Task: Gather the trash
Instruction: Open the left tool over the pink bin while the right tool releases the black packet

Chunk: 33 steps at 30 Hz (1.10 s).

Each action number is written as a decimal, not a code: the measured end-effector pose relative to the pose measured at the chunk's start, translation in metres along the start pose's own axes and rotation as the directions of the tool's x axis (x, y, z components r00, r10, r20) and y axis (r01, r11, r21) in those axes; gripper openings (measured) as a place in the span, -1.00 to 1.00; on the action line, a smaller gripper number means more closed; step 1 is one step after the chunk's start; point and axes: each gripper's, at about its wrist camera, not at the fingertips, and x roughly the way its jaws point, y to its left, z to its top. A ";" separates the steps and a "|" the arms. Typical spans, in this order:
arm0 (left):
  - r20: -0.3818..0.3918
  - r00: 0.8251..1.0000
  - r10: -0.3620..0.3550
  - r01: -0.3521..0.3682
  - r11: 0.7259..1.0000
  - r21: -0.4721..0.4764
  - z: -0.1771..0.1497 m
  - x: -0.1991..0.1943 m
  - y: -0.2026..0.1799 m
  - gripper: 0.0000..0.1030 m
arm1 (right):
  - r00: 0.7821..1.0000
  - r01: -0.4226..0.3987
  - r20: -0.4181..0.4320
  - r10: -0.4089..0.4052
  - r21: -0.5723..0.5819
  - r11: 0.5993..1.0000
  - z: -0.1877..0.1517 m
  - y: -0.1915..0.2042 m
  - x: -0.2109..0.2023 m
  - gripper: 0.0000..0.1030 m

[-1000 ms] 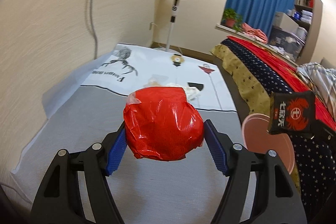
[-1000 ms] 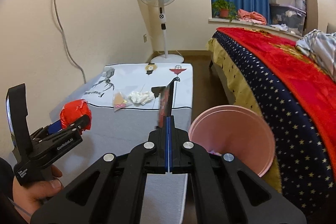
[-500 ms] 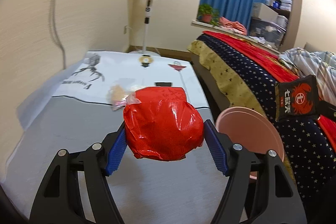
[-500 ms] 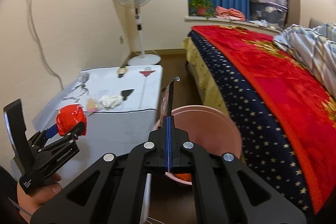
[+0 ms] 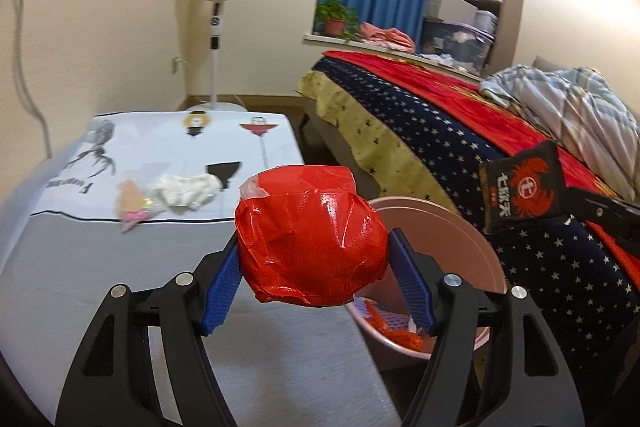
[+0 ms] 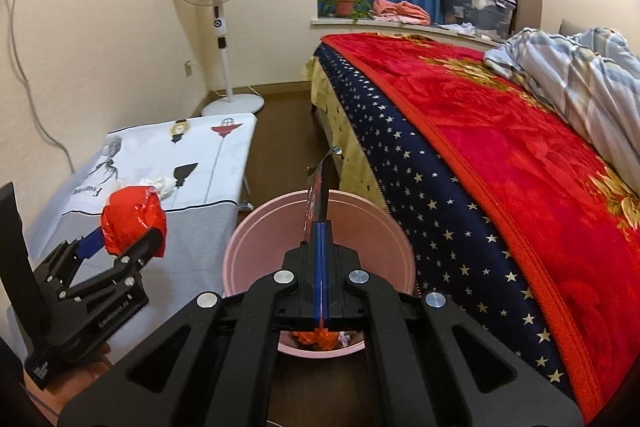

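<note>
My left gripper (image 5: 314,251) is shut on a crumpled red foil ball (image 5: 310,233), its blue pads pressing both sides. It hangs over the table's right edge, beside the pink bin (image 5: 472,227). In the right wrist view the same red foil ball (image 6: 132,221) sits left of the pink bin (image 6: 256,227). My right gripper (image 6: 322,227) is shut on a flat black and red snack packet (image 6: 318,195), seen edge-on above the bin's mouth. That snack packet (image 5: 520,189) shows its face in the left wrist view. Red and pale scraps lie in the bin's bottom.
A low table (image 5: 100,259) with a printed white cloth holds a white tissue wad (image 5: 186,189) and a clear wrapper (image 5: 134,205). A bed (image 6: 500,163) with a red and starred blanket fills the right. A standing fan (image 6: 218,11) is at the back wall.
Both grippers moved right toward the pink bin. The red ball went from over the table to its right edge; the packet now hangs above the bin's mouth.
</note>
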 end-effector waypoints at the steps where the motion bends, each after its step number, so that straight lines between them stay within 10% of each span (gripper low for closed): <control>1: -0.002 1.000 -0.006 0.006 1.000 0.007 -0.001 0.002 -0.003 0.32 | 1.000 0.004 -0.002 -0.004 0.005 1.000 0.000 -0.002 0.002 -1.00; 24: -0.086 0.988 -0.127 0.135 0.987 0.087 -0.012 0.057 -0.051 0.34 | 0.997 0.052 -0.059 -0.046 0.110 0.993 0.000 -0.032 0.048 -0.99; 33: -0.093 0.986 -0.140 0.147 0.987 0.070 -0.013 0.057 -0.046 0.52 | 0.997 0.072 -0.049 -0.065 0.158 0.985 0.000 -0.041 0.046 -0.45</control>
